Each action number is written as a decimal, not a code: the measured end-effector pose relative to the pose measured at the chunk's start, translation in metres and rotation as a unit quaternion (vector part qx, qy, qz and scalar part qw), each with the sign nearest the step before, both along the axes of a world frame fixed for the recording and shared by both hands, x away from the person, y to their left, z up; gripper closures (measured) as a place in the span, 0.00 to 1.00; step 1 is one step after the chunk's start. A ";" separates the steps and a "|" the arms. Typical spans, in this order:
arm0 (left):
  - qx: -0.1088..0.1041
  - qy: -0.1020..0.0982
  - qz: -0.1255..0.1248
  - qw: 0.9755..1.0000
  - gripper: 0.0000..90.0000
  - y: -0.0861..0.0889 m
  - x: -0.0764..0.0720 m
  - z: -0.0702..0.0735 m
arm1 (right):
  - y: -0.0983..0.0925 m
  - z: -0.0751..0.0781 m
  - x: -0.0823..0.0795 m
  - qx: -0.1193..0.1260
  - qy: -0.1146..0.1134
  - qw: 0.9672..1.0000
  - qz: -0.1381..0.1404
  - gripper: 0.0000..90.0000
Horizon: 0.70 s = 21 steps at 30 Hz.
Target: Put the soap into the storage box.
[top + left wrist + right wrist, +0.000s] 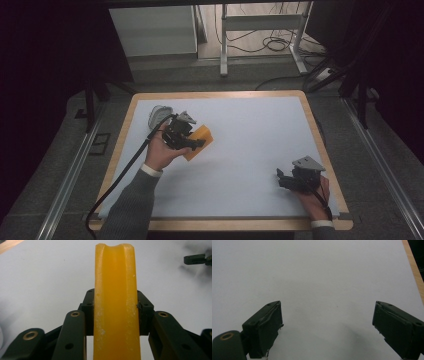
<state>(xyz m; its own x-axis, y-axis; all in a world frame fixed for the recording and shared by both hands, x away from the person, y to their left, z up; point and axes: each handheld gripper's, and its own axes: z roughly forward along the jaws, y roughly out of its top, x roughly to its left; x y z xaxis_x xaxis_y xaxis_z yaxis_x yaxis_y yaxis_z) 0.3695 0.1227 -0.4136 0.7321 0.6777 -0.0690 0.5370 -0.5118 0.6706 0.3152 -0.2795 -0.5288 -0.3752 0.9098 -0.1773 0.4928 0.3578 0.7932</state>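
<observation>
Both black fingers of the left gripper are clamped on a flat orange-yellow slab with a rounded, grooved edge, pressing on its two broad sides. In the high view the slab sits at the left of the white table top, just right of a crumpled grey-white object near the far left corner. Over the near right corner, the right gripper has its jaws wide apart, with nothing between them.
</observation>
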 end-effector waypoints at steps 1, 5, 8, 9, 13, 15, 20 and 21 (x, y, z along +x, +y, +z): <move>-0.001 -0.001 0.002 1.000 0.68 0.001 0.001 0.000 | 0.000 0.000 0.000 0.000 0.000 1.000 0.000 0.10; 0.001 -0.003 0.007 1.000 0.68 0.006 0.003 0.003 | 0.000 0.000 0.000 0.001 0.000 1.000 0.000 0.10; 0.003 -0.003 0.011 1.000 0.68 0.009 0.004 0.004 | 0.000 0.000 0.000 0.002 -0.001 1.000 0.000 0.10; 0.005 -0.003 0.012 1.000 0.68 0.010 0.005 0.005 | 0.000 0.000 0.000 0.001 -0.001 1.000 -0.001 0.10; 0.006 -0.004 0.017 1.000 0.68 0.015 0.008 0.006 | 0.000 0.000 0.000 0.001 -0.001 1.000 -0.001 0.10; 0.004 -0.004 0.021 1.000 0.68 0.017 0.009 0.006 | 0.000 0.000 0.000 0.001 -0.001 1.000 -0.001 0.10; -0.007 0.001 0.027 1.000 0.68 0.023 0.012 0.005 | -0.001 0.000 0.000 0.002 -0.001 1.000 -0.001 0.10; -0.006 0.000 0.028 1.000 0.68 0.025 0.013 0.005 | -0.001 0.000 0.000 0.002 -0.001 1.000 -0.001 0.10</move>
